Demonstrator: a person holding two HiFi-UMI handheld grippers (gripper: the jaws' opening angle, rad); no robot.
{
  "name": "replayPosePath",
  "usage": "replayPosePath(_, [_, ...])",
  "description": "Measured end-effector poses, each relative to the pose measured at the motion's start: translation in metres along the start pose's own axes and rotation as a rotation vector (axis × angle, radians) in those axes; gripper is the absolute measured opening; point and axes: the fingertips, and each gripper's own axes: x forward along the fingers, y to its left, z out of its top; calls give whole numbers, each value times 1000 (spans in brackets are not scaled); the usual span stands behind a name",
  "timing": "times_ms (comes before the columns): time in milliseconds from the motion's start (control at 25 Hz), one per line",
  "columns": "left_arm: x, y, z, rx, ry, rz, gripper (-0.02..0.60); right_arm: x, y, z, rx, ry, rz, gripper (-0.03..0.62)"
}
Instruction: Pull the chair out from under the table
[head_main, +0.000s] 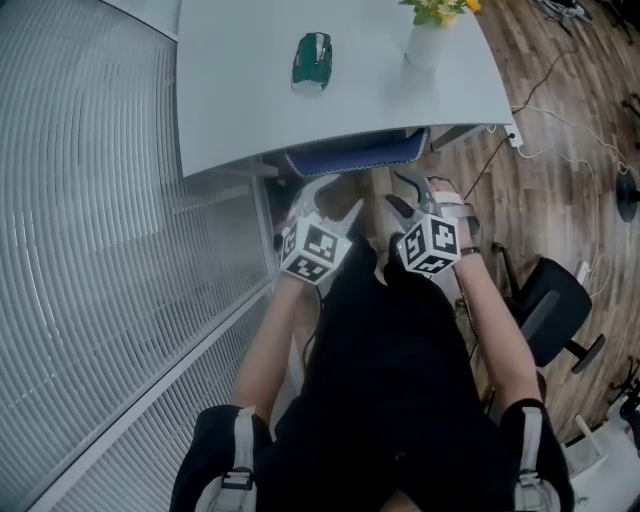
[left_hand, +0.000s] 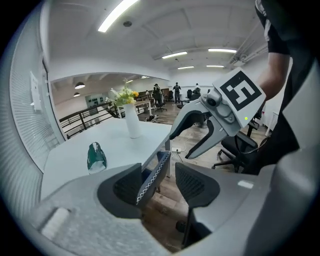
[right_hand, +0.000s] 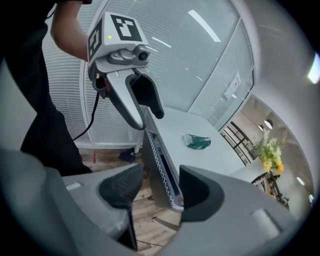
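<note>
Nearest: the person's dark torso, both forearms stretched forward. Beyond them the left gripper (head_main: 325, 203) and right gripper (head_main: 418, 198) sit side by side, tipped downward, about level with each other. The left gripper's jaws are spread wide and pinch nothing; the right gripper's jaws also stand apart and are empty. Just ahead is the chair back (head_main: 355, 155), tucked under the near edge of the table (head_main: 240, 100), with the seat hidden beneath. Its stitched top edge runs left to right across both claws, so each faces its own stretch. In each gripper view the edge shows in the gap, with no pad pressing; whether it is inside the jaws or just short, cannot tell. Judged: neither hand is nearer, and the pull would come back toward the person. Farther off on the tabletop are a green object (head_main: 312, 60) and a vase (head_main: 425, 45).
</note>
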Motion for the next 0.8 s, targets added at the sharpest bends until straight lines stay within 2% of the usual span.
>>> replayPosePath(360, [64,18,-48,258,176,-89,207,63,-6,-24,-104,117,36,219])
replayPosePath(800, [117,19,-86,434,252,-155,209,120,3,-40,-191,153,100,219])
